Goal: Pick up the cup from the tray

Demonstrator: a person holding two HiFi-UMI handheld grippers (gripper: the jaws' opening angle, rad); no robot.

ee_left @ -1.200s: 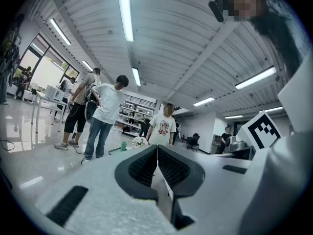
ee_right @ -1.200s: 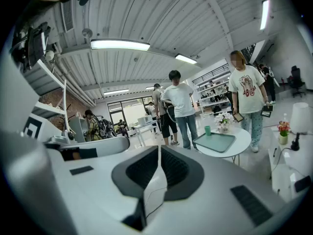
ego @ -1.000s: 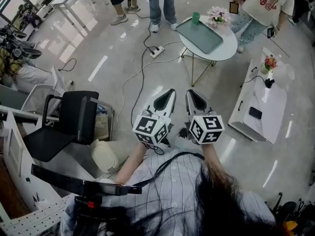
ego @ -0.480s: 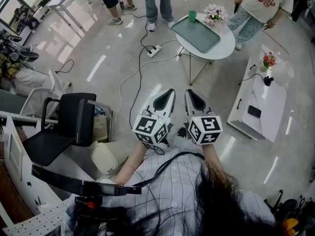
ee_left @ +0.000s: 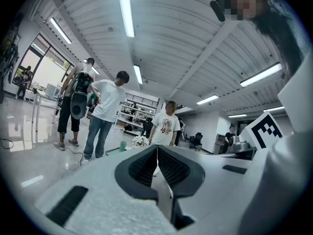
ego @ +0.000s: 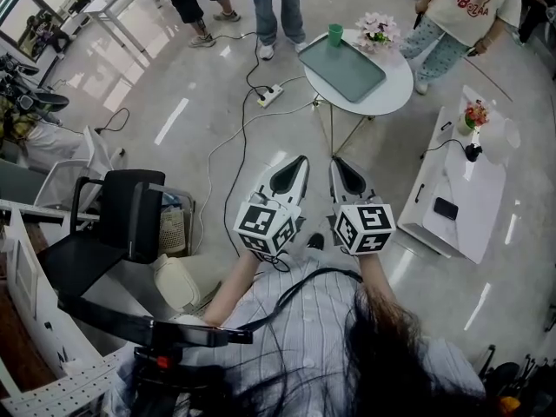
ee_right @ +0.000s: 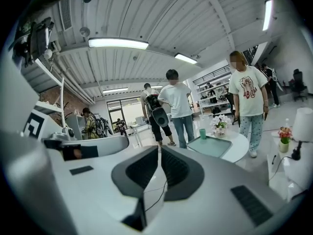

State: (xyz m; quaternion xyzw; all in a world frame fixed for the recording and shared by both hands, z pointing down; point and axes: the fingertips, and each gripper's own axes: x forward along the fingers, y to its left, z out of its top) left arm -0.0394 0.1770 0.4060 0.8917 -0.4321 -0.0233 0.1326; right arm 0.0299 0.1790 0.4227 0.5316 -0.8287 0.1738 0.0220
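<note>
Green cup [ego: 335, 34] stands upright at the far corner of the teal tray [ego: 347, 66], on the round white table [ego: 396, 85], just beside a bunch of pale flowers [ego: 376, 28]. We are well apart from it, with open floor, a power strip [ego: 268, 96] and its cables in between.

Left gripper [ego: 301, 162] and right gripper [ego: 338, 163] ride side by side in front of the chest, roughly level and aimed toward the table. We judge this a carrying posture for the walk-up, not a reach. Each gripper view shows its jaws pressed together at the tips with nothing between them, which is sensible while nothing is within reach. Step in hand: approach. The pick itself is not begun.

Against the earlier head views, the table and tray sit lower and slightly larger in frame. The black chair [ego: 130, 211] has slid toward the left edge, and the bystanders' legs are cropped more at the top. Both grippers keep the same pose, jaws unchanged.
</note>
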